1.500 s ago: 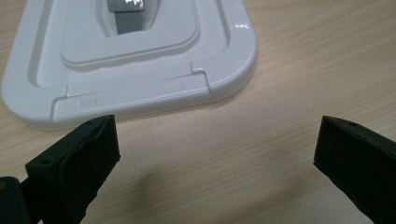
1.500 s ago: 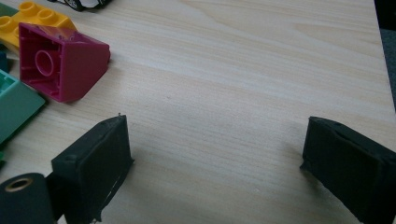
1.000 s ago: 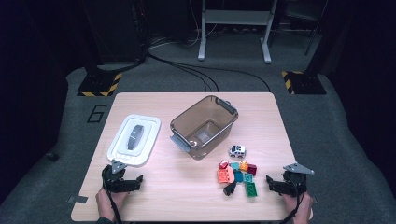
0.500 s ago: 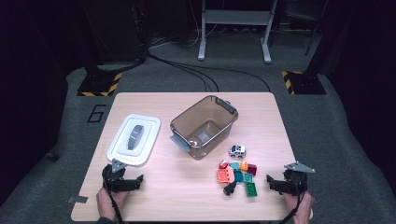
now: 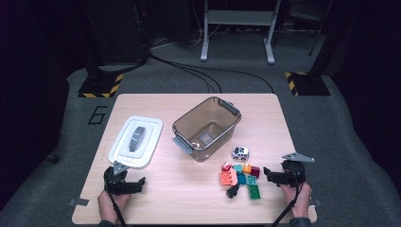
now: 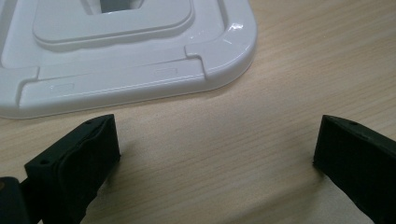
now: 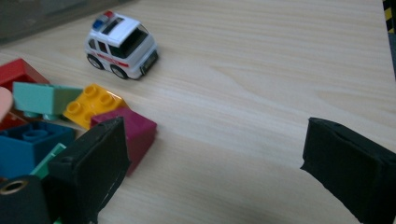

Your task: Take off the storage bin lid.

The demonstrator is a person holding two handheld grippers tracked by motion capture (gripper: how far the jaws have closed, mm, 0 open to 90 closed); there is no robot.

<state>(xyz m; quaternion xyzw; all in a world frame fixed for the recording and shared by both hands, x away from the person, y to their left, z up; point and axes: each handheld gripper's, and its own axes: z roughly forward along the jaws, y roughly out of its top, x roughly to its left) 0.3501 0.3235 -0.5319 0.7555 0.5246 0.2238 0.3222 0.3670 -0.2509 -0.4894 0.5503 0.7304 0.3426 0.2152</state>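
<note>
The right gripper (image 5: 266, 172) rests near the table's (image 5: 198, 198) front edge with its jaws spread wide and nothing between them, just beside the pile of toy bricks (image 5: 240, 176). Its own view shows one jaw almost against a magenta brick (image 7: 136, 131), with a yellow brick (image 7: 92, 104) and a toy police car (image 7: 122, 44) beyond. The left gripper (image 5: 136, 181), equally wide open and empty, sits just short of the white lid (image 6: 116, 56). The high view adds the brown bin (image 5: 206, 127) farther back.

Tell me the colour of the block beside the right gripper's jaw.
Dark magenta block, clearest in the right gripper view.
</note>
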